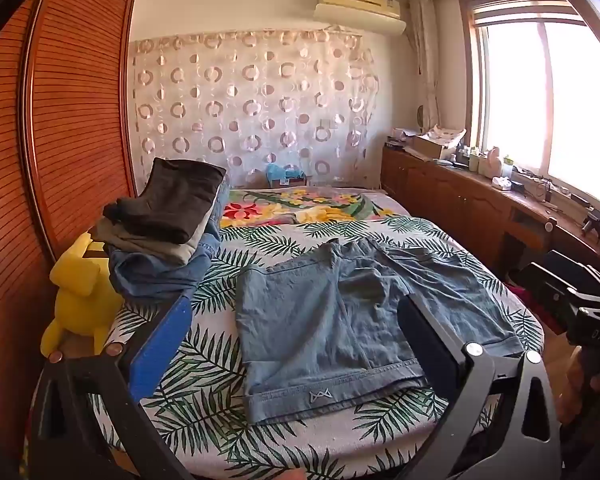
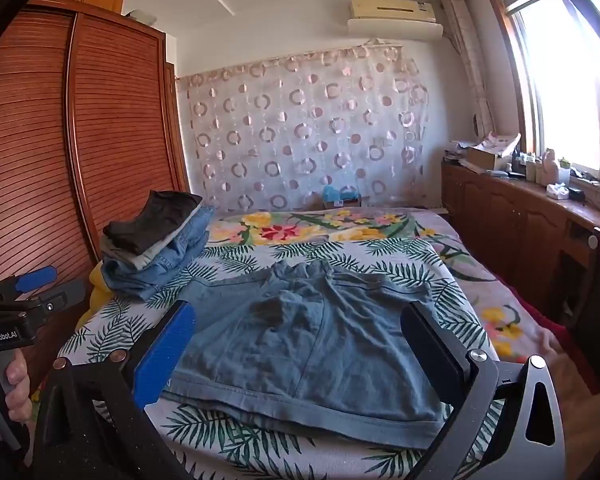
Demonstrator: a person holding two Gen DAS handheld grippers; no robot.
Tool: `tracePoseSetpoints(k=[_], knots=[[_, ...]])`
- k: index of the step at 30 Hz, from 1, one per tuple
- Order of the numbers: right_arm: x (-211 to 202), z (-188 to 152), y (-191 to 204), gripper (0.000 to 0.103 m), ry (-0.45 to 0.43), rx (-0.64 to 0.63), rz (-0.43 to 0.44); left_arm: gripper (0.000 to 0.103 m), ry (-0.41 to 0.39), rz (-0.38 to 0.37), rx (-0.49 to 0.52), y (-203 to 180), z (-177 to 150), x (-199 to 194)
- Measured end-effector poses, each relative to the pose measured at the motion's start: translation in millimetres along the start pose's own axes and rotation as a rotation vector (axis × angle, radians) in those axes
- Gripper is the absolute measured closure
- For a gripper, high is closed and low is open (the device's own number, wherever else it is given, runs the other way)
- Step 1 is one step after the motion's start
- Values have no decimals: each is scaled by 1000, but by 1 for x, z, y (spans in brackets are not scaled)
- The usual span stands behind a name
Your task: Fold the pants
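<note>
A pair of light blue denim shorts (image 1: 340, 320) lies spread flat on the leaf-print bed cover (image 1: 204, 364), hems toward me. It also shows in the right wrist view (image 2: 312, 344). My left gripper (image 1: 296, 312) is open and empty, held above the near left part of the shorts. My right gripper (image 2: 300, 320) is open and empty, held above the near edge of the shorts. The left gripper also shows at the left edge of the right wrist view (image 2: 36, 284), and the right gripper's body at the right edge of the left wrist view (image 1: 580, 300).
A stack of folded pants (image 1: 168, 232) sits at the bed's left side, dark pair on top, beside a yellow plush toy (image 1: 80, 292). A slatted wooden wardrobe (image 1: 52, 120) stands left. A low wooden cabinet (image 1: 480, 208) with clutter runs under the window at right.
</note>
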State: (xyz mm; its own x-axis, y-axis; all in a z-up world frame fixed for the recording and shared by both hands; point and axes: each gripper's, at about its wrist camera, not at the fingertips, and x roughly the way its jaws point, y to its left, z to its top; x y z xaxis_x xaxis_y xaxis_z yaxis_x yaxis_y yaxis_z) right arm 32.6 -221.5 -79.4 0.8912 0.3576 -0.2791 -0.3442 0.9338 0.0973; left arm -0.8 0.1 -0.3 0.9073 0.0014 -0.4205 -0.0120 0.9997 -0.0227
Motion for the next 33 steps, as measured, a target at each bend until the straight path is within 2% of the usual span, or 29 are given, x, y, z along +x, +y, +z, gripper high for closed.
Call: tracePoseSetpoints(k=[12,18,19,33], knots=[[-1,4,-6,1,-2,-2,11,0,12,6,8,-3,-2,0],[-3,0,3,1,-7,-12,1,0,13,10,16,-8,-4,-3],[-3,0,3,1,-6,-12,2,0,15,6,4,1,-3,2],[-4,0,2,1,-5,-9,3,0,8,13,6,4,-3,0]])
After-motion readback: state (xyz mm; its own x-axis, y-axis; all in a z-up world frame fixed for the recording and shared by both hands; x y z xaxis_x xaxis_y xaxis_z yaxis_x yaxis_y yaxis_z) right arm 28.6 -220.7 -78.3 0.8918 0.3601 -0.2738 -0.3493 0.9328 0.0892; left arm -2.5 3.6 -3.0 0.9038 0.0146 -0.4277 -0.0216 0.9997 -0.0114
